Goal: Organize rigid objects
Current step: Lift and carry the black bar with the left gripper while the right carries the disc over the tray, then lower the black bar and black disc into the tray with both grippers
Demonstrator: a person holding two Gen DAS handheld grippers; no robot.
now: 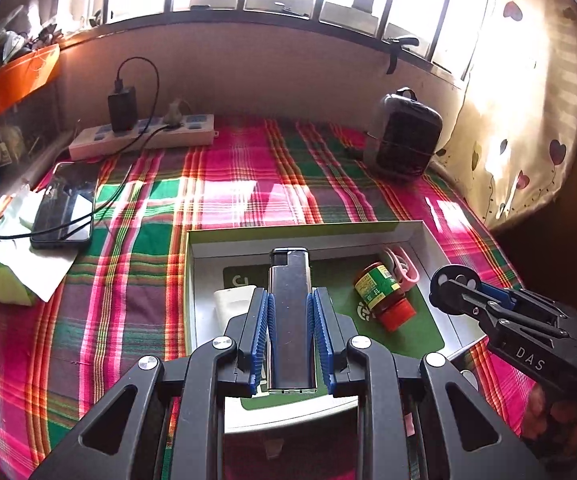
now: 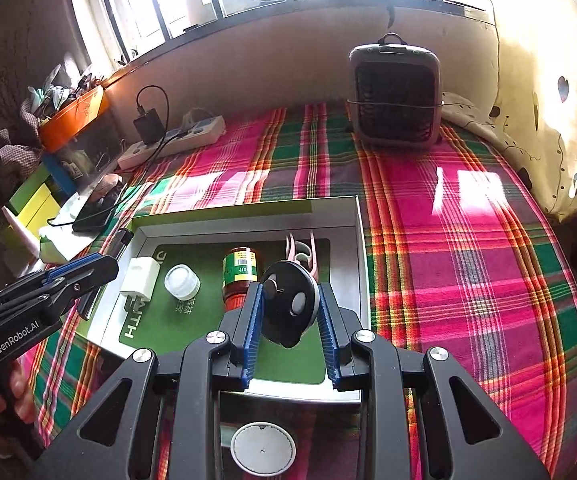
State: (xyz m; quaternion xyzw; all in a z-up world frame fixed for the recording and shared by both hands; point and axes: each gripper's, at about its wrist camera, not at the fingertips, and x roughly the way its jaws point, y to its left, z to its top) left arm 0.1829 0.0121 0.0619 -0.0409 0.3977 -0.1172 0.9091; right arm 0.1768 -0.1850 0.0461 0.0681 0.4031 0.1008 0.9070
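Item: shallow box with a green mat, lying on a plaid cloth; contents so far are a red-capped jar, pink scissors, a white plug block and a white lid. Left gripper: blue pads pinched on the long sides of a silver lighter, which is held lengthwise above the near left part of the box. Right gripper: pads closed on the edges of a black disc, held tilted above the near right part, just in front of the jar. Step in hand, by judgement: carrying both pieces in for placing. Next move calls for lowering each onto bare green mat, the lighter clear of the plug block, the disc clear of the jar and scissors, then releasing. Unlisted: a round white disc outside the box, on the cloth.
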